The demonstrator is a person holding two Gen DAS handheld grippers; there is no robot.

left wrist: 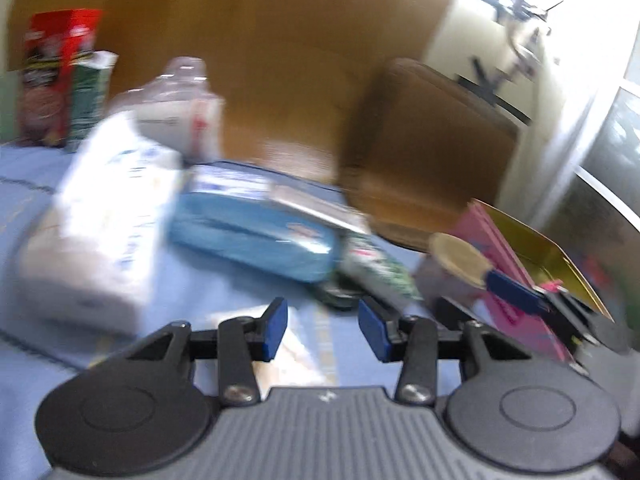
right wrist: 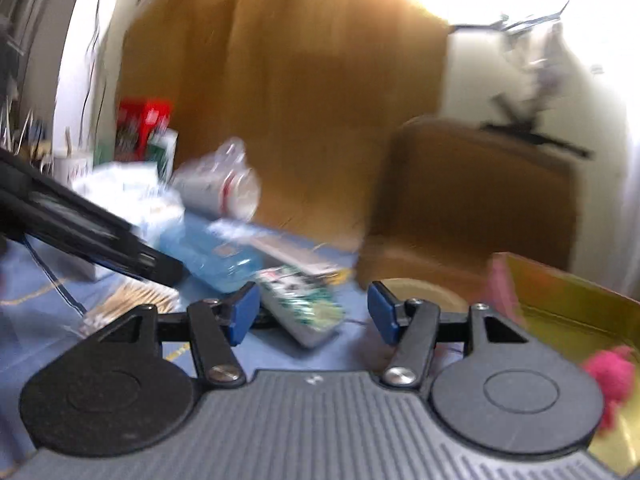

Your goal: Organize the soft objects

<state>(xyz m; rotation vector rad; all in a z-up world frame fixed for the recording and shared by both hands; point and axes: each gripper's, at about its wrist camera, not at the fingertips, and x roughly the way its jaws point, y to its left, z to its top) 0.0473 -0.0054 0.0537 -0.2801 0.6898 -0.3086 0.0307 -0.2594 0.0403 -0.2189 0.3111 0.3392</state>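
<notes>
Both views are motion-blurred. My left gripper [left wrist: 322, 330] is open and empty above the blue cloth, in front of a blue soft pack [left wrist: 256, 232] and a white tissue pack [left wrist: 104, 216]. My right gripper [right wrist: 310, 314] is open and empty, with a green-and-white pouch [right wrist: 304, 304] lying beyond its fingers. The blue pack [right wrist: 216, 256] is behind it. A gold box [right wrist: 576, 312] with a pink lid [right wrist: 502, 284] at the right holds a pink fluffy thing [right wrist: 612, 376]. The right gripper also shows in the left wrist view [left wrist: 520, 284].
A clear plastic bottle [left wrist: 180, 108] and red and green cartons [left wrist: 60, 76] stand at the back left by a brown wooden headboard [left wrist: 260, 60]. A brown cushion [left wrist: 424, 152] sits at the back right. Cotton swabs [right wrist: 128, 304] lie on the cloth.
</notes>
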